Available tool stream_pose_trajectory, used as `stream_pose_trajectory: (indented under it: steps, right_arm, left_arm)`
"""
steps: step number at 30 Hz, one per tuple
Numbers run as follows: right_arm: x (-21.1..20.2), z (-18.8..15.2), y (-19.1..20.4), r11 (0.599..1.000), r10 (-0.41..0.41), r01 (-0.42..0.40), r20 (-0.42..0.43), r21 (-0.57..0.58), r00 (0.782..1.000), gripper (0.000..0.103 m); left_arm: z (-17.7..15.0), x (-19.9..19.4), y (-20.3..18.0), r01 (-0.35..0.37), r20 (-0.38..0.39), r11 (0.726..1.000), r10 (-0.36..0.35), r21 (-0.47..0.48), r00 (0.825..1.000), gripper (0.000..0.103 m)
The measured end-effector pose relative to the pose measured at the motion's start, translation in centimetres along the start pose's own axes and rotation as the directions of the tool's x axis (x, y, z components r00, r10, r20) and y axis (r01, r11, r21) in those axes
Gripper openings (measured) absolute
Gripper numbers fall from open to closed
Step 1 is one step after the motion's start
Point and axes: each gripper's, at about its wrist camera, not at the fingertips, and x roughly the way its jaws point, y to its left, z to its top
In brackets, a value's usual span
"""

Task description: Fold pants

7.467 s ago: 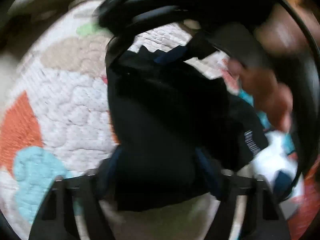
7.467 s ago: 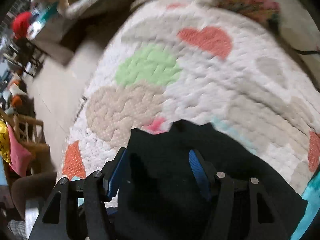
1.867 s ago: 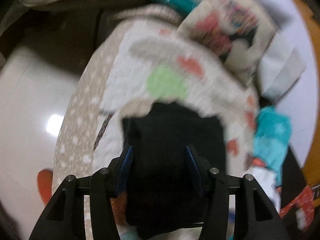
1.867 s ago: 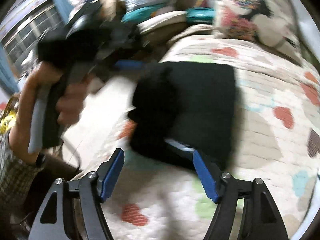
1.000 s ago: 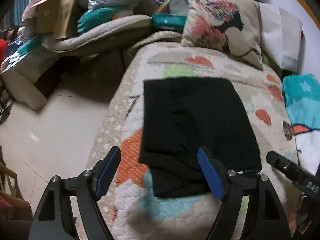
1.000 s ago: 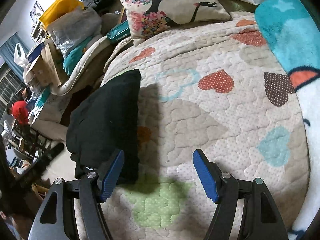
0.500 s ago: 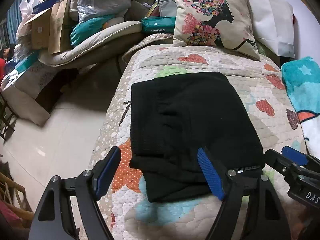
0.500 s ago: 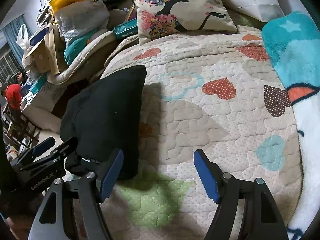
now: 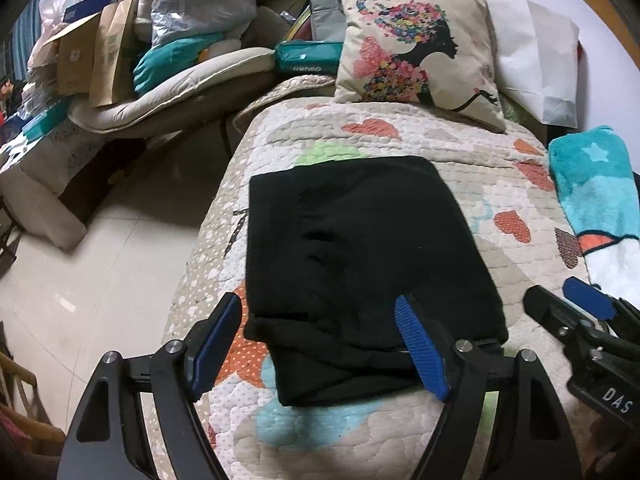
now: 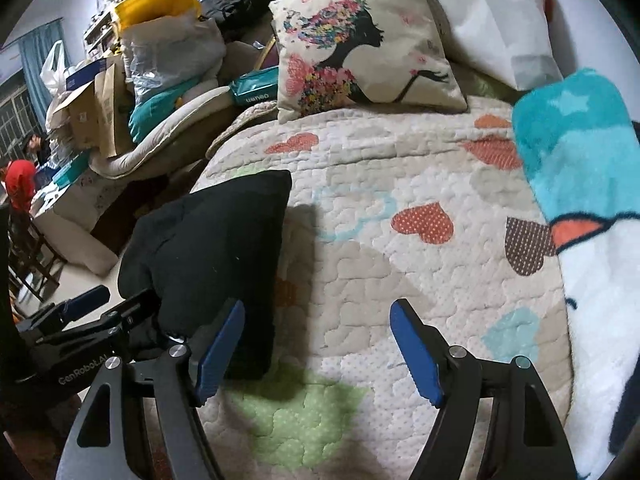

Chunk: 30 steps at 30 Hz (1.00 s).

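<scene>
Black pants [image 9: 360,264] now lie folded on the bed's quilt [image 9: 460,148], released; left claw [image 9: 320,348] and right claw [image 10: 316,356] both hang open, empty, so folding looks done.

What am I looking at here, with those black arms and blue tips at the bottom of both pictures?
There is no robot. A person holds a tool in each hand, and each tool carries a wide-angle camera looking forward along its two fingers.

In the left camera's picture, the left hand-held gripper stands open above the near edge of the black pants, which lie folded on a heart-patterned quilt. Nothing is held.

In the right camera's picture, the right hand-held gripper stands open over bare quilt, also empty. The pants appear at its left.

Each picture also catches the other tool at its edge. Behind are a printed cushion and, at the right, a turquoise blanket.
</scene>
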Motion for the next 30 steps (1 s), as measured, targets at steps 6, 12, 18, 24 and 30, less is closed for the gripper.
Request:
stream_pose_trajectory:
  steps: [6, 12, 18, 24, 30]
  right_arm:
    - [0.06, 0.08, 0.14, 1.0, -0.002, 0.002, 0.001, -0.003, 1.0, 0.08]
    - [0.27, 0.2, -0.15, 1.0, -0.005, 0.005, -0.003, 0.004, 1.0, 0.081]
    - [0.33, 0.25, -0.14, 1.0, -0.005, 0.005, -0.003, -0.006, 1.0, 0.081]
    - [0.5, 0.26, -0.18, 1.0, -0.005, 0.005, -0.011, -0.005, 1.0, 0.081]
    - [0.45, 0.21, -0.09, 1.0, -0.006, 0.006, -0.012, -0.004, 1.0, 0.081]
  left_arm:
    - [-0.01, -0.16, -0.34, 0.017, 0.009, 1.0, -0.017, 0.009, 1.0, 0.078]
    - [0.0, -0.01, 0.0, 0.023, 0.0, 1.0, -0.023, -0.018, 1.0, 0.078]
    - [-0.13, 0.2, 0.06, 0.025, -0.01, 0.999, -0.026, -0.027, 1.0, 0.078]
    - [-0.12, 0.23, 0.09, 0.025, -0.012, 0.999, -0.026, -0.029, 1.0, 0.078]
    - [-0.17, 0.27, 0.09, 0.024, -0.012, 0.999, -0.024, -0.028, 1.0, 0.078]
